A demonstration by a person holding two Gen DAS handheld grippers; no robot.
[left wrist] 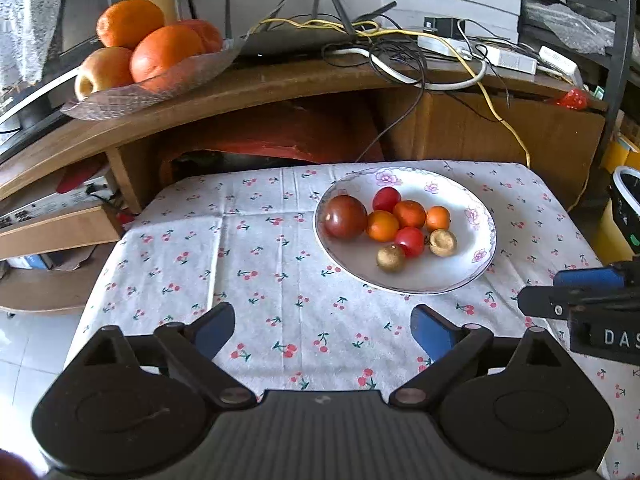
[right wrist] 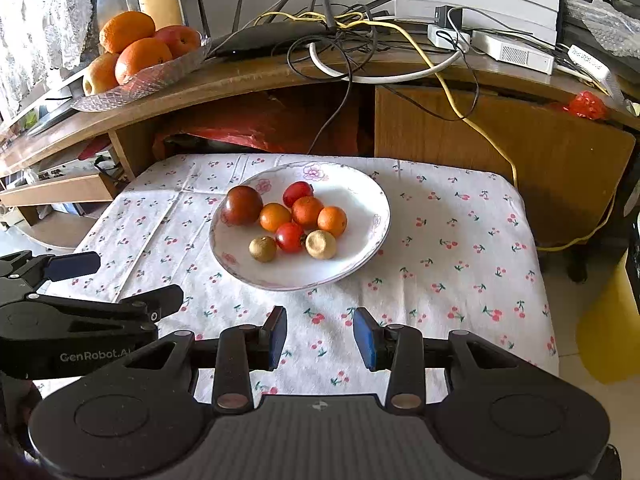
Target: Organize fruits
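A white flowered plate (left wrist: 460, 268) (right wrist: 360, 196) sits on the cherry-print tablecloth (left wrist: 256, 264). It holds a large dark red tomato (left wrist: 345, 216) (right wrist: 242, 205), two red cherry tomatoes (left wrist: 410, 241), three small oranges (left wrist: 383, 225) and two brown round fruits (left wrist: 391, 258). My left gripper (left wrist: 324, 330) is open and empty, hovering over the cloth to the near left of the plate. The right gripper (right wrist: 320, 336) is open and empty just in front of the plate. Each gripper appears at the edge of the other's view: left gripper (right wrist: 120, 284), right gripper (left wrist: 560, 290).
A glass dish (left wrist: 120, 100) (right wrist: 120, 94) of big oranges and apples stands on the curved wooden shelf (left wrist: 280, 80) behind the table. A router, tangled cables (right wrist: 360, 40) and power strips lie on the shelf. A yellow bin (right wrist: 608, 332) stands right of the table.
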